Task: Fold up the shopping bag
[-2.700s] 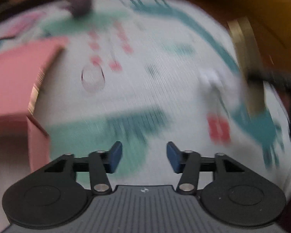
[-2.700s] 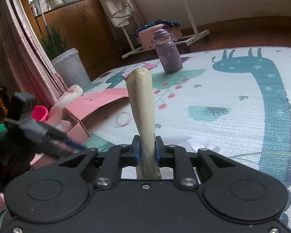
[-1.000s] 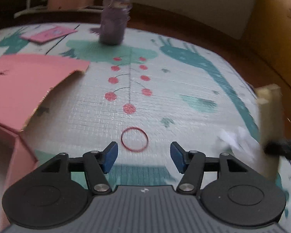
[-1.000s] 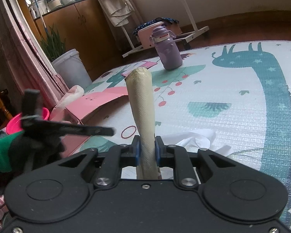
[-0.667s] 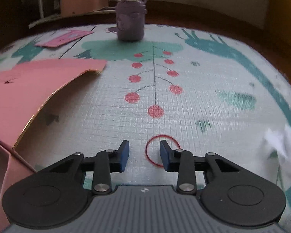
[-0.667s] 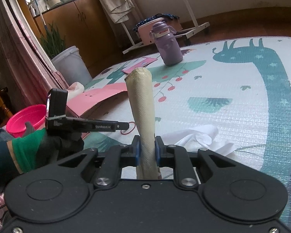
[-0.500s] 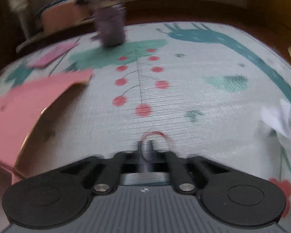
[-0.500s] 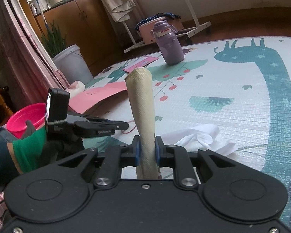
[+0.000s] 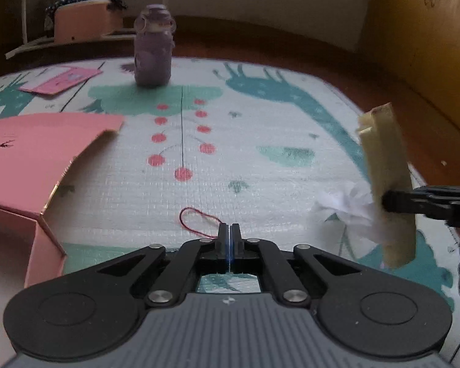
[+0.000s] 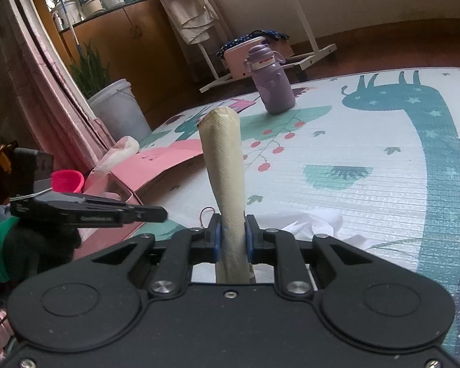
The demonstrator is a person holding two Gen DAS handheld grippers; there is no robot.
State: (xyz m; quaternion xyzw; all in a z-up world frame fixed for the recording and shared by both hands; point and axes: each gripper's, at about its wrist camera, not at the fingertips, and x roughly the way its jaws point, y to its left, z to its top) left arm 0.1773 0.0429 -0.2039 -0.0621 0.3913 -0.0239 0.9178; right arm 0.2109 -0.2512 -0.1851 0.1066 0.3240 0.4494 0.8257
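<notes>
- Since a sec ago, when my L gripper (image 9: 229, 230) stood apart over the band (image 9: 199, 221), its jaws have come together on the band's near edge — band looks pinched and lifted off the mat (image 9: 260, 165).
- R gripper (image 10: 232, 236) stays clamped on the rolled bag (image 10: 227, 178), held upright above the mat.
- Means: bag's rolled tight; band prob goes round it next.

The play mat (image 9: 260, 184) is viewed low and close from behind the left gripper (image 9: 229, 230), facing the purple bottle (image 9: 152, 58). A higher view is given from behind the right gripper (image 10: 232, 230). Bottle, pink cardboard (image 10: 159, 165) and mat are shared.
</notes>
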